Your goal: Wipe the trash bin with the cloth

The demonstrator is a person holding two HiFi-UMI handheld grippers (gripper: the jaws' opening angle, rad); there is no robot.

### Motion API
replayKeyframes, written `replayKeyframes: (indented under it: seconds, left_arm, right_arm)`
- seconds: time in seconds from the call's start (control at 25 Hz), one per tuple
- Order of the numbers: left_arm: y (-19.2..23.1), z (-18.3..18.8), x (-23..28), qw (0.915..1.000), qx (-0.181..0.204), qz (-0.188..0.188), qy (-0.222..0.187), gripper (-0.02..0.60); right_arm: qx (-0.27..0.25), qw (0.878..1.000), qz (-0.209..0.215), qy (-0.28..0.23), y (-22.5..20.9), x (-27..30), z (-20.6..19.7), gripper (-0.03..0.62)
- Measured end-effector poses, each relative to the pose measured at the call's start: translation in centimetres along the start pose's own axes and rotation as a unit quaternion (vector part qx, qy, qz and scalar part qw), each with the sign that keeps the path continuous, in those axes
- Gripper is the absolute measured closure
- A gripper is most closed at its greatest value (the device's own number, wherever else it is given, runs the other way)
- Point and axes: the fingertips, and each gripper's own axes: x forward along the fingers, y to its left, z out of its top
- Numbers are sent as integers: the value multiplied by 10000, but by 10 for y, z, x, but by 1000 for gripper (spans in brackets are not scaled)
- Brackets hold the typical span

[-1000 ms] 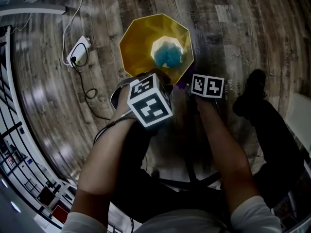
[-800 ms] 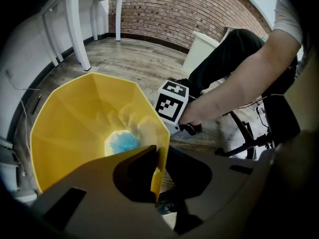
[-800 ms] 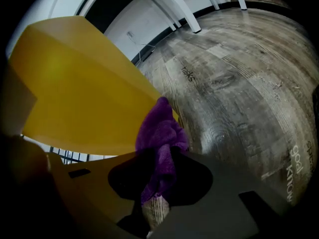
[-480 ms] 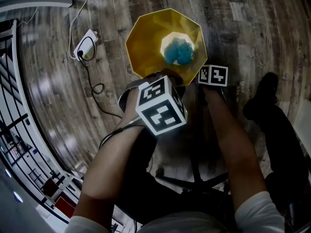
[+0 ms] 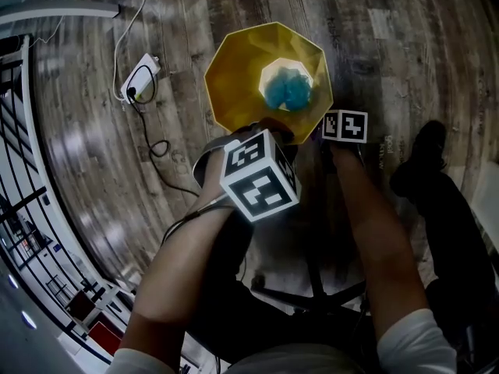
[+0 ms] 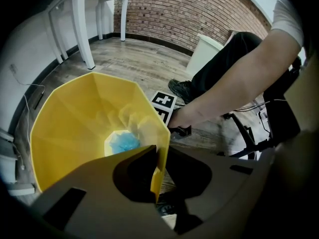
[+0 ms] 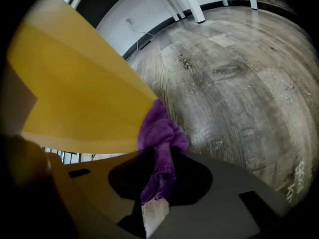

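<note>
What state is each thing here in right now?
Trash bin, upright, lidless, rim gripped.
Blue wad, lying at the bin's bottom.
Purple cloth, bunched, clamped, against the bin's outer wall.
Left hand-held gripper, shut on bin's rim.
Right hand-held gripper, shut on cloth.

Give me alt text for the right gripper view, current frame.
The right gripper holds a purple cloth clamped between its jaws, the bunched end touching the outer wall of a yellow trash bin at left. Grey wood-plank floor fills the right side, with white furniture legs along the top.
</note>
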Motion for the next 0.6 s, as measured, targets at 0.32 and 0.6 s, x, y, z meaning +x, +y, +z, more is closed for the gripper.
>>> replayKeyframes:
  seconds: [0.32, 0.6]
  left_arm:
    - [5, 8, 2, 9984, -564, 11, -53, 531]
    - [9, 42, -9, 9914, -1152, -95, -610, 526]
  right_arm:
    - [432, 9973, 222, -550, 2, -61, 1, 505]
    - [714, 9930, 390, -853, 8, -113, -7, 505]
